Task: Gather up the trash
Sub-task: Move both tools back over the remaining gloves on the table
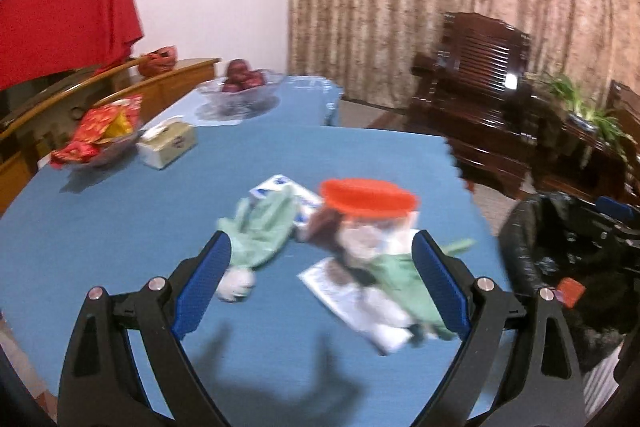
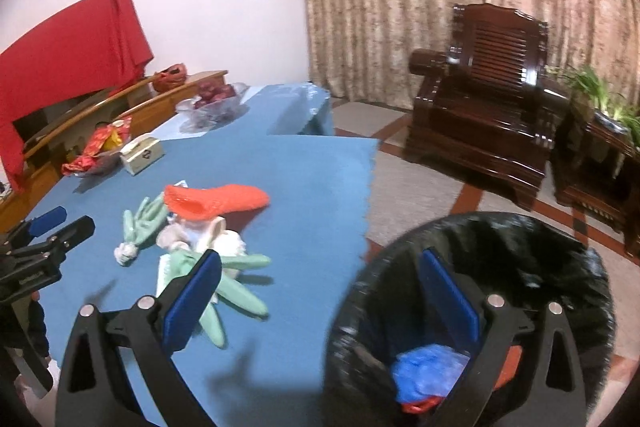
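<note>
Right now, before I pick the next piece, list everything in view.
table: one, blue cloth, centre
trash pile: one heap; green gloves, orange piece, white scraps; mid-table
bin: one, black liner, right of table; blue bag inside
tissue box: one, pale, far left
snack bowl: one, red wrappers, beside box
fruit bowl: one, glass, far end
armchair: one, dark wood, right
left hand-held gripper: open, over pile
right hand-held gripper: open, at bin's rim
</note>
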`<action>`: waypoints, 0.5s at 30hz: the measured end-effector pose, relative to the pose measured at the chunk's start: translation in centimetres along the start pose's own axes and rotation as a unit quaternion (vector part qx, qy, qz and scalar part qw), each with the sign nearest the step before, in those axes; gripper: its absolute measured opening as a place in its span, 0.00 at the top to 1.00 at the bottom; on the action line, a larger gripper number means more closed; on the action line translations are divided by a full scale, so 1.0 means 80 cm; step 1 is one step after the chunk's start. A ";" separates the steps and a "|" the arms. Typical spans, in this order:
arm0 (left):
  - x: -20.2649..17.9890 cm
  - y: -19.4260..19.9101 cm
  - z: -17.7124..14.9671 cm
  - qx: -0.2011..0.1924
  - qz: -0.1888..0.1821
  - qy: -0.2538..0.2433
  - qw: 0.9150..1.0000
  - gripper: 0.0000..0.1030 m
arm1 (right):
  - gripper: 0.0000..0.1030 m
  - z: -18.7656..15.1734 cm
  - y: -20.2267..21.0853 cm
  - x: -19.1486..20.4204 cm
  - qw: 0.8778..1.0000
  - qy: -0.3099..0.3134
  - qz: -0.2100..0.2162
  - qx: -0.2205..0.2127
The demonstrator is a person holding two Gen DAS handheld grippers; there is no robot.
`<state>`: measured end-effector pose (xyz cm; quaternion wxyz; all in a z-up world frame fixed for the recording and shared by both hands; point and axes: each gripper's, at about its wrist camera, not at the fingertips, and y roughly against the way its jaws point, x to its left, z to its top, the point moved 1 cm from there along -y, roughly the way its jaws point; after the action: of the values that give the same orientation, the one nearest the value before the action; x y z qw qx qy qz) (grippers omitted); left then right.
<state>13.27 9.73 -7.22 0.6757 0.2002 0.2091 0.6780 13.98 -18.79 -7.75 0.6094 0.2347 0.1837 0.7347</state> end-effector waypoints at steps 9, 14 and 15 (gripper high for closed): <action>0.062 -0.031 -0.016 0.020 0.049 0.018 0.998 0.13 | 0.06 -0.003 -0.059 0.065 0.998 0.031 0.046 0.023; 0.082 -0.054 -0.033 0.043 0.062 0.024 0.997 0.14 | 0.16 -0.018 -0.090 0.099 0.996 0.048 0.065 0.045; 0.084 -0.056 -0.036 0.046 0.062 0.025 0.997 0.14 | 0.18 -0.020 -0.095 0.105 0.995 0.052 0.069 0.049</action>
<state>15.37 16.39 -12.15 0.6169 0.2270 0.2440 0.7130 18.00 -9.06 -12.28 0.5349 0.2374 0.2347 0.7762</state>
